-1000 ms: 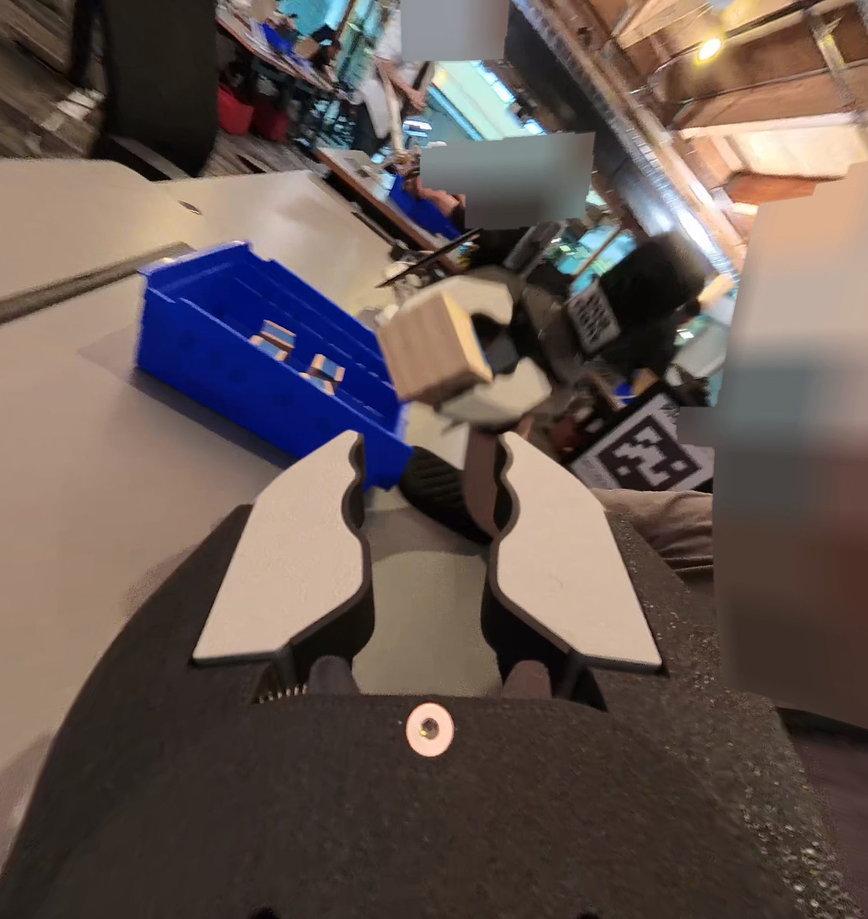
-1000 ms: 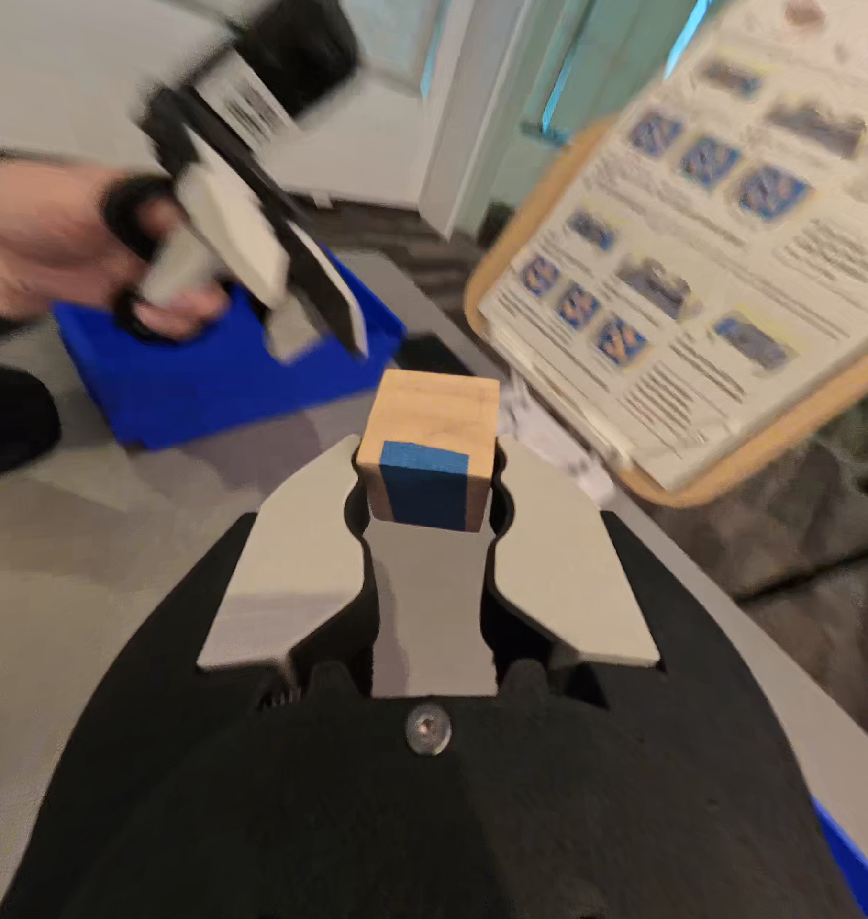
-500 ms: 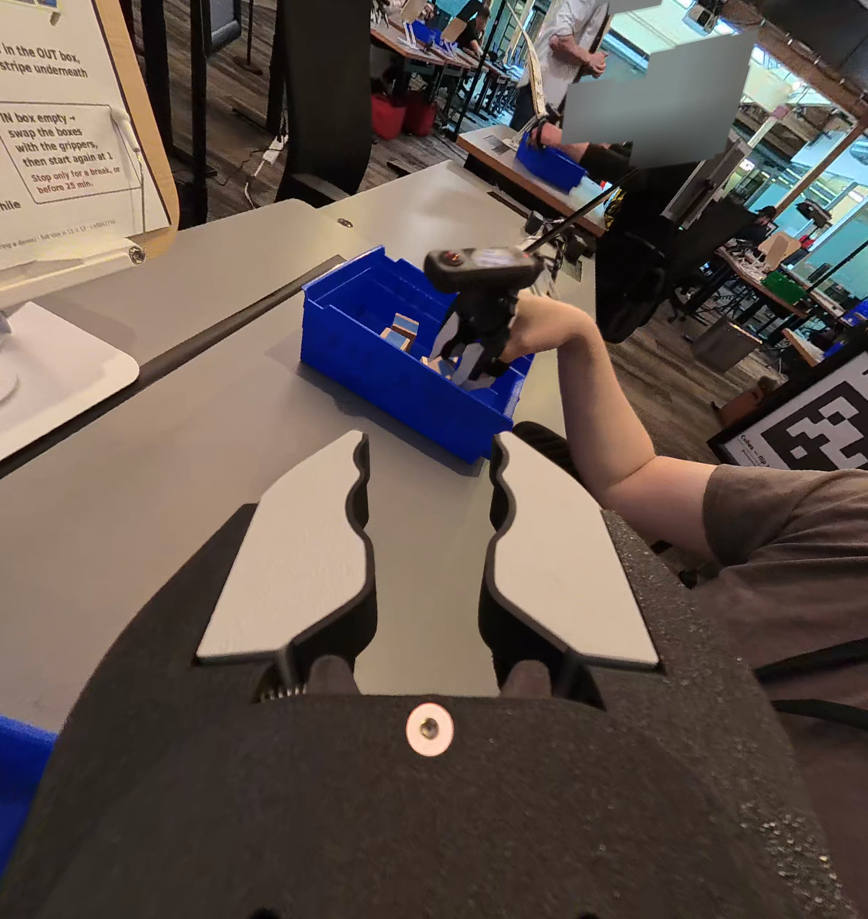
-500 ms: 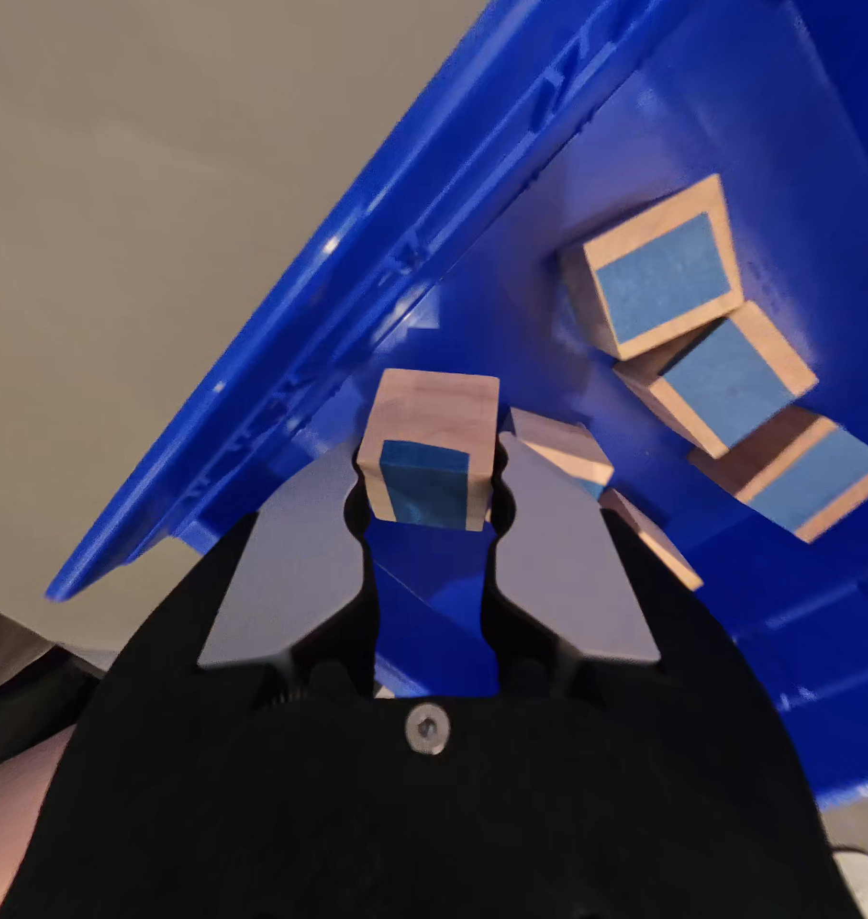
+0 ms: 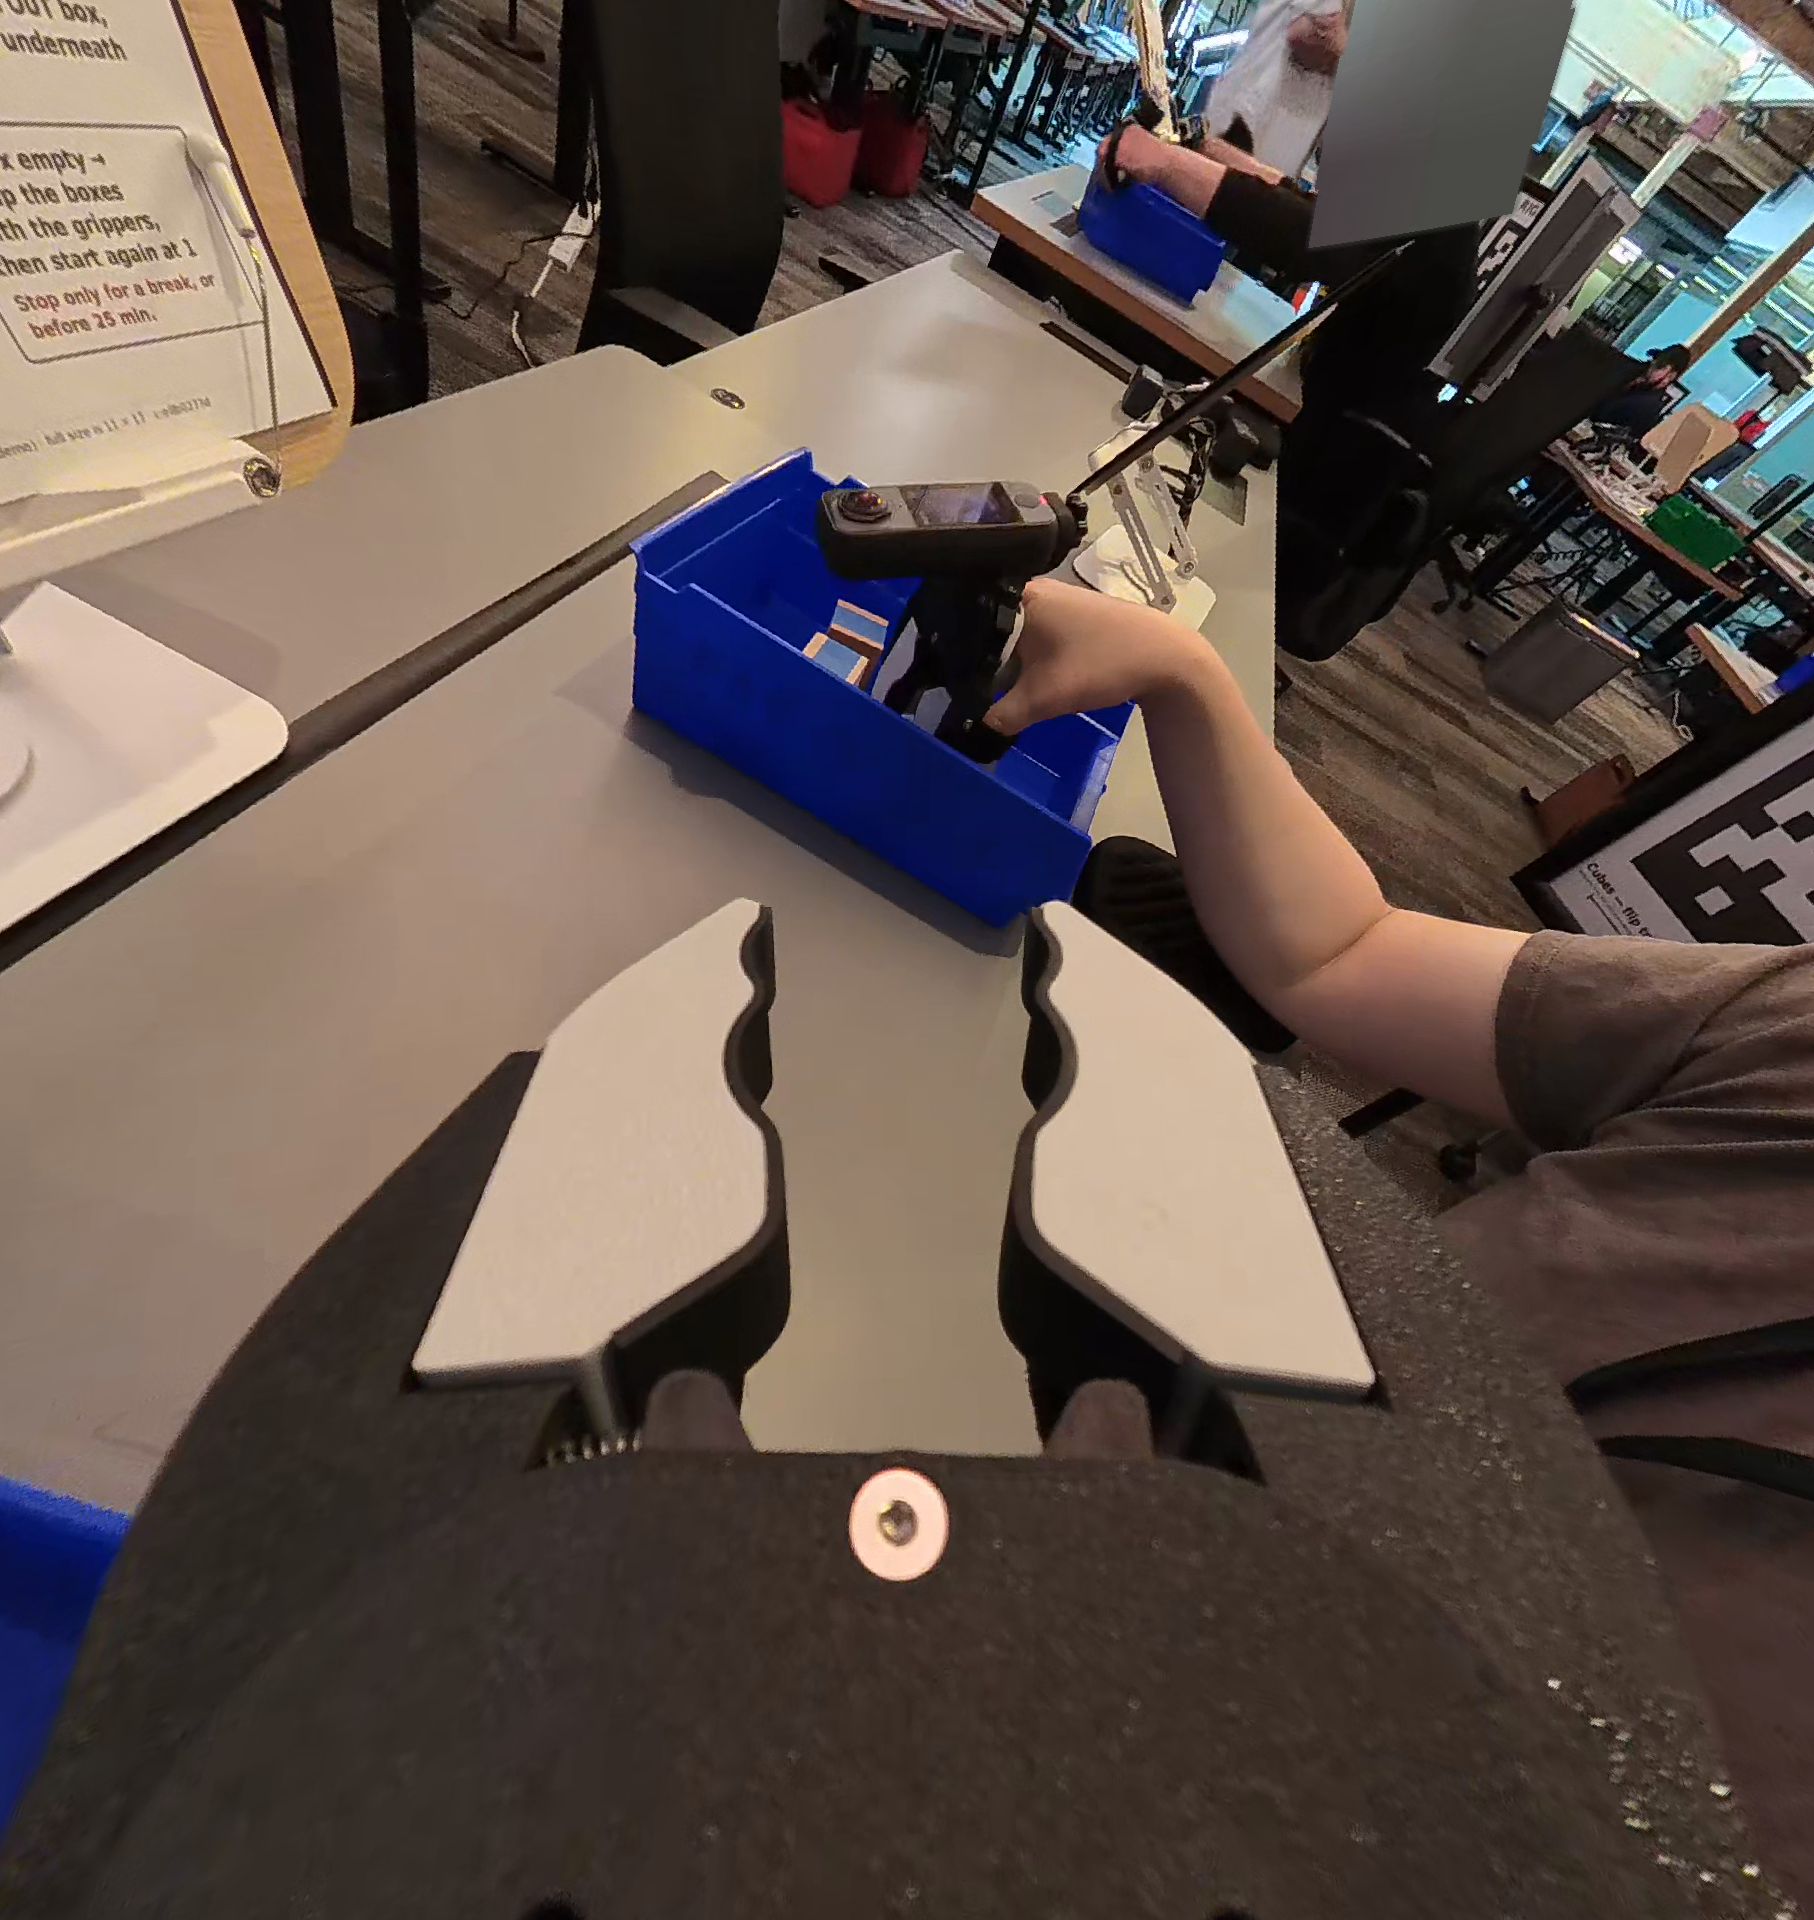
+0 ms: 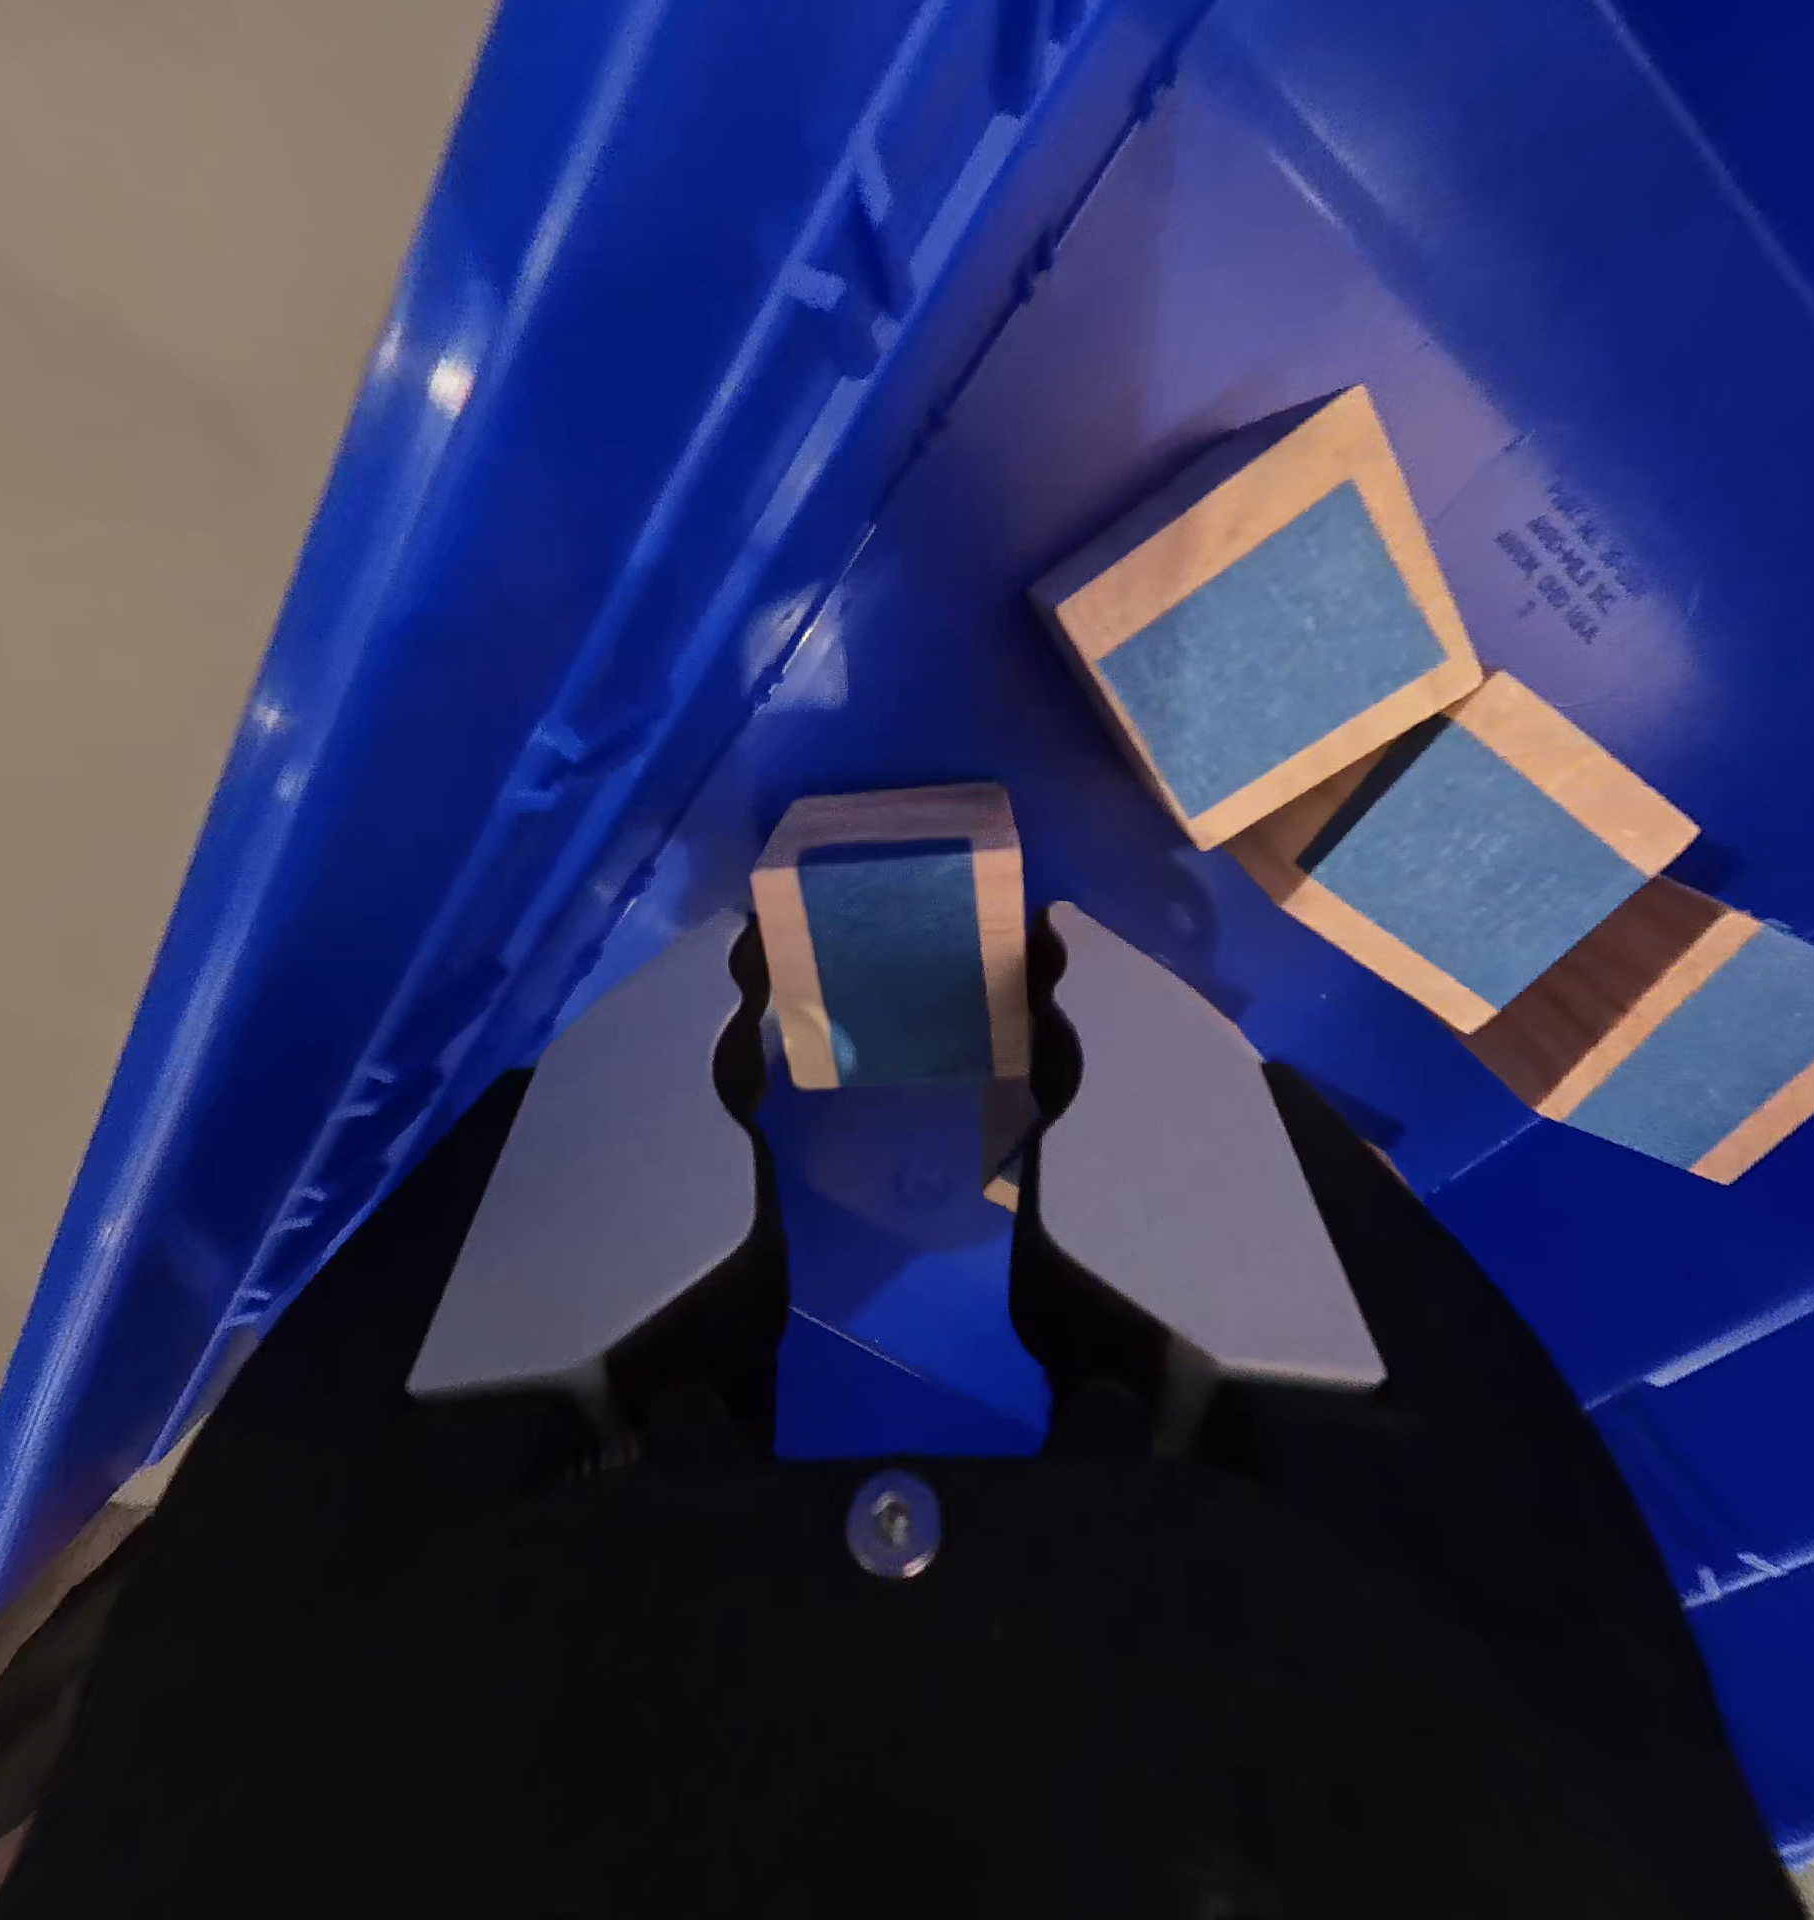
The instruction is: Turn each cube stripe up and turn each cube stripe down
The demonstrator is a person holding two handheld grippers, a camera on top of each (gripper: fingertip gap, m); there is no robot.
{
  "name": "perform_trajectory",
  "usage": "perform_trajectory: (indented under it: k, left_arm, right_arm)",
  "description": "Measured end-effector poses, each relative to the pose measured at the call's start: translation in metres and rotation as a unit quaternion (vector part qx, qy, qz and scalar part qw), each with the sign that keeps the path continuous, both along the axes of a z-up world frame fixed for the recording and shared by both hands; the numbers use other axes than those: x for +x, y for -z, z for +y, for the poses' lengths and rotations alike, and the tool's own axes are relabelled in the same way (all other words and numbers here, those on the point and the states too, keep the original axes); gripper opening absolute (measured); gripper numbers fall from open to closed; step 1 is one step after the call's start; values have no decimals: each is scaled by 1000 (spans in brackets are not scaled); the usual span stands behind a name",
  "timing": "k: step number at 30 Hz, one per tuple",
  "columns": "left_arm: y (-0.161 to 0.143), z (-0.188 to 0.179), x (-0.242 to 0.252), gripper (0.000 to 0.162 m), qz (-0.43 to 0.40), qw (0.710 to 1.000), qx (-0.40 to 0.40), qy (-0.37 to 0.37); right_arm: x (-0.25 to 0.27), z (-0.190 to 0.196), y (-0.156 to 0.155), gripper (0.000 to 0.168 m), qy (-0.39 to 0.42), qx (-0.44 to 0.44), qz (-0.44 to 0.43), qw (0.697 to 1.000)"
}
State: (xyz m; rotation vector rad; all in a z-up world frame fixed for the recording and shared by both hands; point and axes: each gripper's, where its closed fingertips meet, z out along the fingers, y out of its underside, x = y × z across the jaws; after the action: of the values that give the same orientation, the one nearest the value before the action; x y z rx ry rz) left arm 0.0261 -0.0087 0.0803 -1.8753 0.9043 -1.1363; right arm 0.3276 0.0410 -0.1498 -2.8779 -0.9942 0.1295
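Observation:
My right gripper [image 6: 892,966] reaches down into the blue bin [image 6: 622,520] and is shut on a wooden cube [image 6: 892,945], whose blue stripe faces the camera. Three more cubes lie stripe up in a row to its right: [image 6: 1267,623], [image 6: 1474,862], [image 6: 1713,1049]. A corner of another cube [image 6: 1007,1184] peeks out beside the right finger. In the left wrist view, the right gripper [image 5: 944,675] is inside the bin [image 5: 778,717], next to a striped cube [image 5: 846,644]. My left gripper [image 5: 898,935] is open and empty above the grey table [image 5: 259,1039].
A person's arm [image 5: 1246,862] reaches from the right to the bin. An instruction board [image 5: 103,260] on a white base [image 5: 103,748] stands at the far left. A second blue bin's corner [image 5: 9,1621] shows at bottom left. A black-and-white marker board [image 5: 1765,831] stands at right.
My right gripper carried the cube from the air down into the blue bin and close to its floor. The cube's striped face now shows more fully. My left gripper stayed open and drew back.

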Motion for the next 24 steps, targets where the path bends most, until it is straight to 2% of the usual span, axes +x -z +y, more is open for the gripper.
perform_trajectory:
  k: [5, 8, 12, 16, 19, 24]
  left_arm:
    - [-8, 2, -11, 46, -10, 1000, 9, -15]
    - [-19, 6, -23, 46, -23, 998, 36, -34]
    - [-26, 18, -44, 47, -6, 993, 82, -79]
    - [-31, 25, -60, 47, 7, 986, 117, -115]
    - [-32, 26, -66, 47, 15, 984, 125, -128]
    - [-34, 25, -66, 48, 10, 983, 131, -131]
  right_arm:
    - [8, 4, -29, 55, 13, 44, 26, 999]
    - [23, 20, -71, 55, 23, 155, 27, 987]
    - [54, 45, -144, 54, 60, 355, -17, 933]
    - [68, 45, -204, 53, 101, 487, -25, 867]
    - [77, 38, -229, 53, 136, 537, -41, 832]
    - [84, 30, -250, 54, 176, 576, -39, 797]
